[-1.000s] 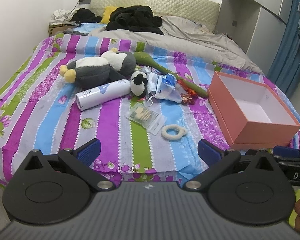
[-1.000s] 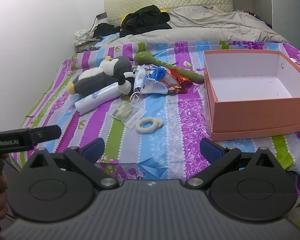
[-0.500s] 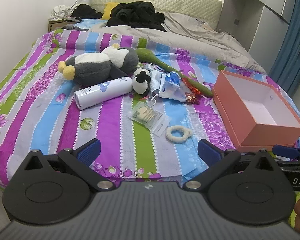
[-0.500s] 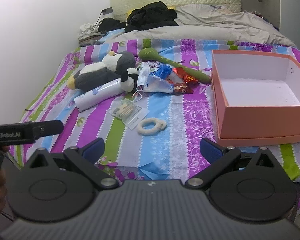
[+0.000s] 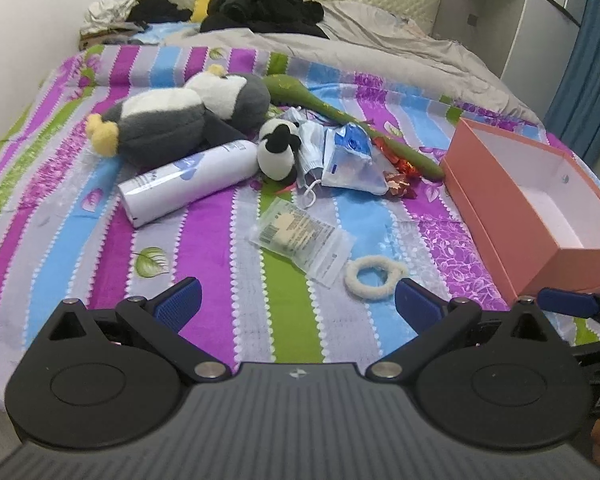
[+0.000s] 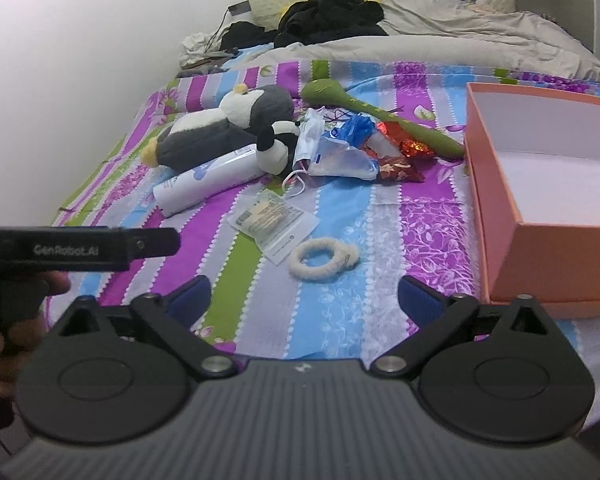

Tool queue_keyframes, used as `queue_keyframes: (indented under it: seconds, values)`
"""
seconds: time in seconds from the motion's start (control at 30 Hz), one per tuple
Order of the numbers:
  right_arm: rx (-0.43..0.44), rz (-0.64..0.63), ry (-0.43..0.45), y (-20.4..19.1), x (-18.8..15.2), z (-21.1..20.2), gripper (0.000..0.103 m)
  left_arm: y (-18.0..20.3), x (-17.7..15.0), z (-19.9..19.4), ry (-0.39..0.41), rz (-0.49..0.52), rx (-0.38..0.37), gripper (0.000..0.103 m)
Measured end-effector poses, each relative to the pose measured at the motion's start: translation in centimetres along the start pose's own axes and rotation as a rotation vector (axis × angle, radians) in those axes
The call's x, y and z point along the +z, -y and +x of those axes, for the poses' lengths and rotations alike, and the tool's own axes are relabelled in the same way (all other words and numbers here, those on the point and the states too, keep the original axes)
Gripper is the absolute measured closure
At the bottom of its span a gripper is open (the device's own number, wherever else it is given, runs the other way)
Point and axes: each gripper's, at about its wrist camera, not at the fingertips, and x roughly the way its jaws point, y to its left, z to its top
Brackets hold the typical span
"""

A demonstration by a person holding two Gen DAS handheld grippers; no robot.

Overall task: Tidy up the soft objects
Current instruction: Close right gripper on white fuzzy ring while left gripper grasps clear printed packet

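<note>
A grey and white penguin plush [image 5: 172,120] [image 6: 220,128] lies at the far left of the striped bedspread. A small panda plush [image 5: 278,148] [image 6: 274,146] lies beside it. A fluffy white hair ring [image 5: 374,274] [image 6: 320,258] lies near the front. An open salmon box [image 5: 540,200] [image 6: 540,160] stands empty at the right. My left gripper [image 5: 296,304] and right gripper [image 6: 304,296] are both open and empty, over the bed's front edge, short of all objects.
A white spray can [image 5: 188,182], a clear packet [image 5: 300,236], face masks [image 5: 340,152], red wrappers [image 5: 400,176] and a long green plush stick [image 5: 352,120] lie mid-bed. Dark clothes [image 5: 260,4] and a grey duvet [image 5: 380,44] lie at the back. The other gripper [image 6: 80,248] shows at the left.
Both grippers have moved forward toward the bed, so the objects appear closer. Nothing on the bed has moved. Both grippers stay open.
</note>
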Motion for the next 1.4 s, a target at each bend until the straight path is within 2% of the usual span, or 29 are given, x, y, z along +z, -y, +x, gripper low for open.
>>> queue_keyframes:
  seconds: [0.17,0.3,0.53,0.67,1.07,1.3,1.4]
  values:
    - [0.009,-0.022,-0.026,0.4,0.1,2.2,0.014,-0.5,0.7,3.1,-0.019,-0.023,-0.032,0.000]
    - [0.013,-0.021,-0.048,0.7,0.2,3.7,0.014,-0.5,1.0,4.9,-0.032,-0.027,-0.064,0.000]
    - [0.029,-0.045,-0.086,1.0,0.8,7.1,0.014,-0.6,1.9,8.8,-0.074,-0.032,-0.066,0.000]
    - [0.023,-0.059,-0.117,1.4,1.0,9.4,0.021,-1.1,2.3,11.2,-0.093,-0.048,-0.089,0.000]
    - [-0.005,-0.097,-0.179,2.8,1.2,15.7,0.021,-1.2,3.7,18.6,-0.139,0.001,-0.094,0.001]
    - [-0.008,-0.145,-0.160,2.7,1.0,17.0,0.019,-0.5,3.9,21.6,-0.170,0.058,-0.108,0.016]
    - [0.001,-0.172,-0.159,2.4,1.0,17.1,0.023,0.2,3.8,21.6,-0.159,0.125,-0.102,0.021]
